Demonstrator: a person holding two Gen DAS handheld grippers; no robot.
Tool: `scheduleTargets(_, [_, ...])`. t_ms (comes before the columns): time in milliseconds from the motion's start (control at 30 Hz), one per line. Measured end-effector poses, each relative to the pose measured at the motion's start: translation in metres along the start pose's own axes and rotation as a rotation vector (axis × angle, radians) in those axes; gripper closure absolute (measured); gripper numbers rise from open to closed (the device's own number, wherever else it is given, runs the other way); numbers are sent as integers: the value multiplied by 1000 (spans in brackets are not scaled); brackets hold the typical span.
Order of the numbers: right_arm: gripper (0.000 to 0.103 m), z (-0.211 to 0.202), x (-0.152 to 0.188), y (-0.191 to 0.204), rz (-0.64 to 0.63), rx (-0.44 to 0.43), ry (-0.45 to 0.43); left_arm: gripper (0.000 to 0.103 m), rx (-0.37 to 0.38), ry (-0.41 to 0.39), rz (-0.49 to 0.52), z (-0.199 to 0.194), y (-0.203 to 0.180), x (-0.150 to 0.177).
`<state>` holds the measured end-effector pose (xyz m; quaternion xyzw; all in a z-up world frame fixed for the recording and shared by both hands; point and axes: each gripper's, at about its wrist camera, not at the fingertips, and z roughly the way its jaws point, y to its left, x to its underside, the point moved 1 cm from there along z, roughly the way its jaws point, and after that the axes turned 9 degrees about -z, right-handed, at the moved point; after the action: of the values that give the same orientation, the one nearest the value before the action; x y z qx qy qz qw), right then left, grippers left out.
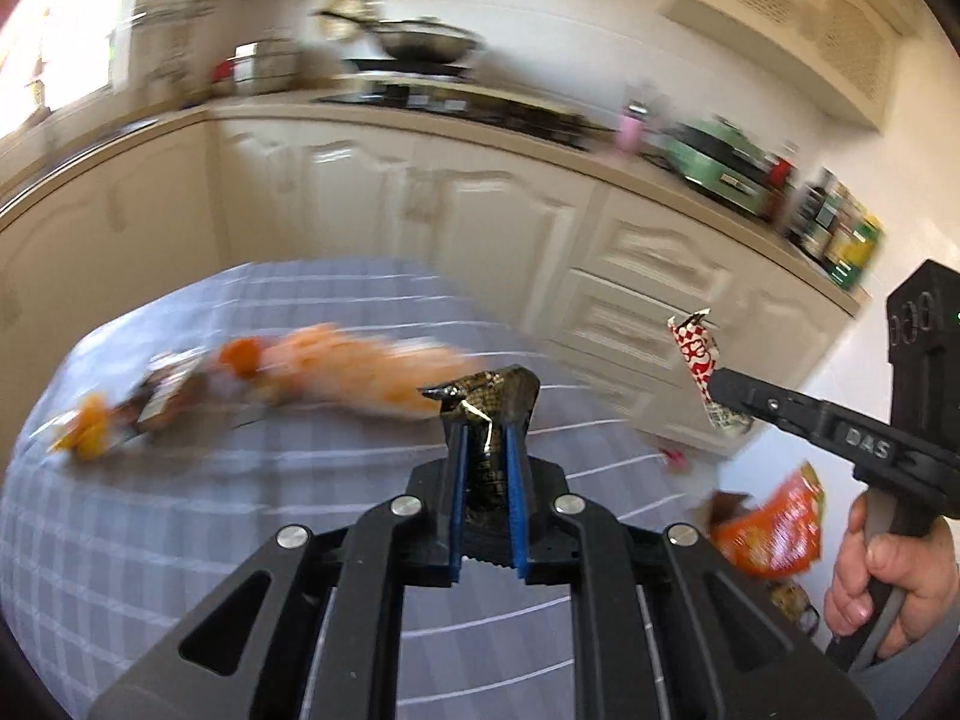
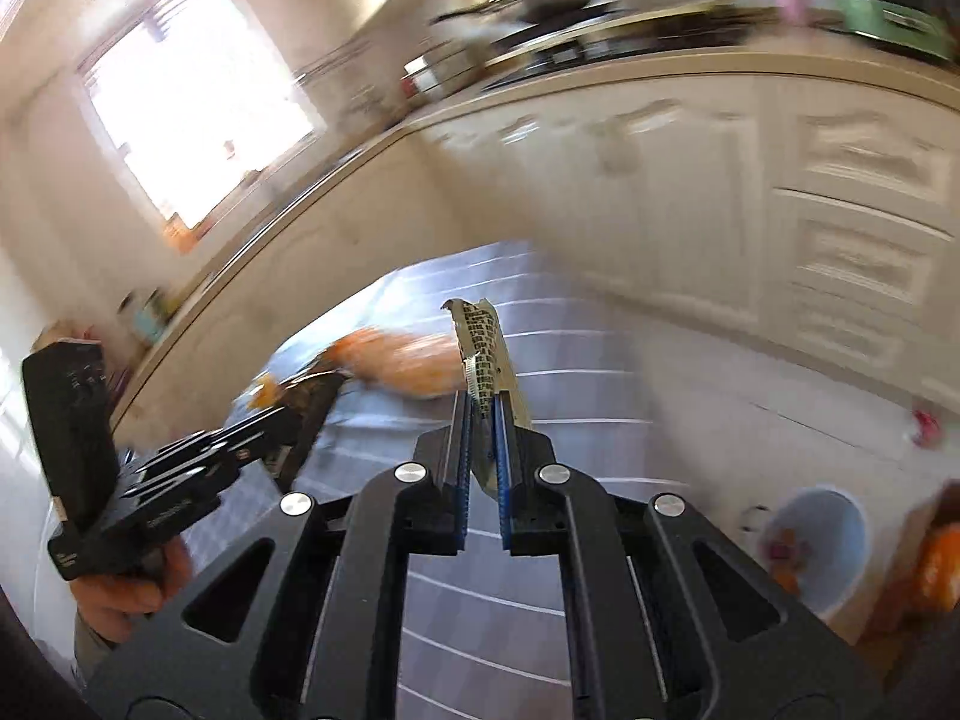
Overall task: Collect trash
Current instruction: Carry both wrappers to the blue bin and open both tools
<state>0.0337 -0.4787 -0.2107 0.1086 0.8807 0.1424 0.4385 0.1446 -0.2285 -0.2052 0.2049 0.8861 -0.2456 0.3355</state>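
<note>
My left gripper [image 1: 487,429] is shut on a crumpled dark and gold wrapper [image 1: 489,390], held up over the checked tablecloth [image 1: 180,540]. To its right, my right gripper [image 1: 729,390] is shut on a red-and-white wrapper [image 1: 693,351]. In the right wrist view the same wrapper [image 2: 483,342] shows its pale printed side between the blue pads of the right gripper [image 2: 480,399]. The left gripper [image 2: 291,417] appears at the left with the dark wrapper [image 2: 321,396]. A blurred orange bag [image 1: 354,378] and more scraps [image 1: 90,432] lie on the table.
A pale blue bin [image 2: 822,546] with some trash inside stands on the floor at the lower right. An orange packet [image 1: 774,528] lies beyond the table's right edge. White kitchen cabinets [image 1: 480,210] and a cluttered counter [image 1: 720,162] run behind the table.
</note>
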Motion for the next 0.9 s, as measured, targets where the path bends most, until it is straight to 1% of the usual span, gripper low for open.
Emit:
scheduleTargets(100, [95, -29, 9, -55, 75, 91, -24, 92, 68, 32, 82, 26, -61, -2])
scheduleTargets(133, [95, -37, 14, -69, 91, 122, -27, 92, 83, 40, 99, 33, -75, -2])
scheduleTargets(167, [95, -43, 19, -84, 110, 150, -27, 92, 105, 57, 126, 44, -97, 0])
scheduleTargets(233, [95, -53, 30, -119, 163, 194, -22, 92, 137, 95, 151, 63, -126, 3])
scheduleTargets(333, [95, -59, 50, -162, 236, 239, -1, 92, 183, 185, 169, 102, -168, 16])
scheduleTargets(367, [95, -57, 58, -178, 267, 251, 14, 92, 195, 232, 175, 120, -185, 22])
scheduleTargets(467, [95, -52, 83, -214, 347, 260, 47, 92, 197, 322, 204, 159, -213, 39])
scheduleTargets(567, [95, -43, 99, -243, 407, 256, 73, 91, 173, 411, 260, 201, -244, 65])
scheduleTargets(633, [95, -35, 112, -261, 455, 246, 92, 91, 163, 457, 277, 221, -256, 77])
scheduleTargets(767, [95, -13, 124, -288, 533, 217, 122, 90, 138, 541, 296, 260, -269, 95])
scheduleTargets(800, [94, -8, 129, -296, 565, 206, 133, 87, 133, 555, 300, 268, -270, 97])
scheduleTargets(833, [92, -5, 134, -302, 589, 213, 141, 80, 128, 572, 307, 276, -272, 101])
scheduleTargets(867, [90, -3, 137, -308, 611, 230, 149, 52, 118, 589, 313, 282, -275, 103])
scheduleTargets(900, [81, -1, 143, -314, 642, 238, 154, 34, 91, 589, 313, 287, -274, 104])
